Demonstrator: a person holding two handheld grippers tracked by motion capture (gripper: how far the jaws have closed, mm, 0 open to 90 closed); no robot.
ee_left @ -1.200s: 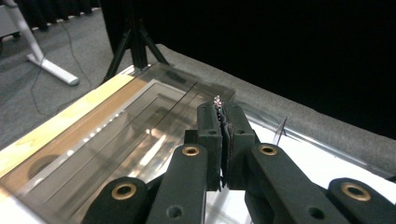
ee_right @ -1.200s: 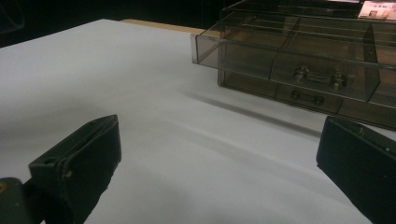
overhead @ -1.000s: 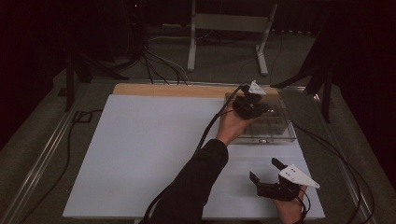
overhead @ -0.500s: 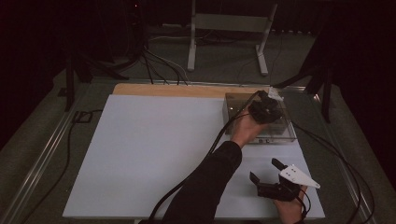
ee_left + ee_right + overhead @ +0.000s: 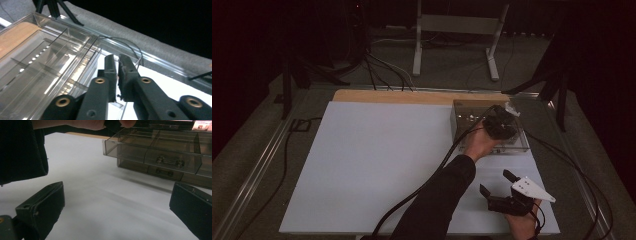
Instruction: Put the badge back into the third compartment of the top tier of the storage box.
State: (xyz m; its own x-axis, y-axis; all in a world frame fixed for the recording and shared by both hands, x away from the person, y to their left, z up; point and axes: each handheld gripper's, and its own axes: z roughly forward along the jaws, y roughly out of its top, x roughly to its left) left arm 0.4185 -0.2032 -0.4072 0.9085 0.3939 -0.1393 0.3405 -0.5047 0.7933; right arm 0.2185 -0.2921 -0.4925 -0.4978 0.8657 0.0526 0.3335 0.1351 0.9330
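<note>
Drawer box [image 5: 488, 128] of clear smoky plastic stands at the far right part of the white table [image 5: 377, 165], and its long side runs across the table, from left to right as we see it in the high view. We hold the left gripper [image 5: 501, 123] directly over this box, with our left forearm crossing to the right side. In the left gripper view its fingers [image 5: 110, 72] stand almost together, only a thin gap is between them; they have just opened a little, and nothing is between them. The compartments [image 5: 45, 65] of the box lie below and to the left of these fingers there. The right gripper [image 5: 507, 192] rests near the front edge of the table, well apart from the box, with its fingers [image 5: 42, 207] wide open and empty. In its view the box front with two small handles [image 5: 168, 160] faces us. So we judge the left hand is the nearer one.
</note>
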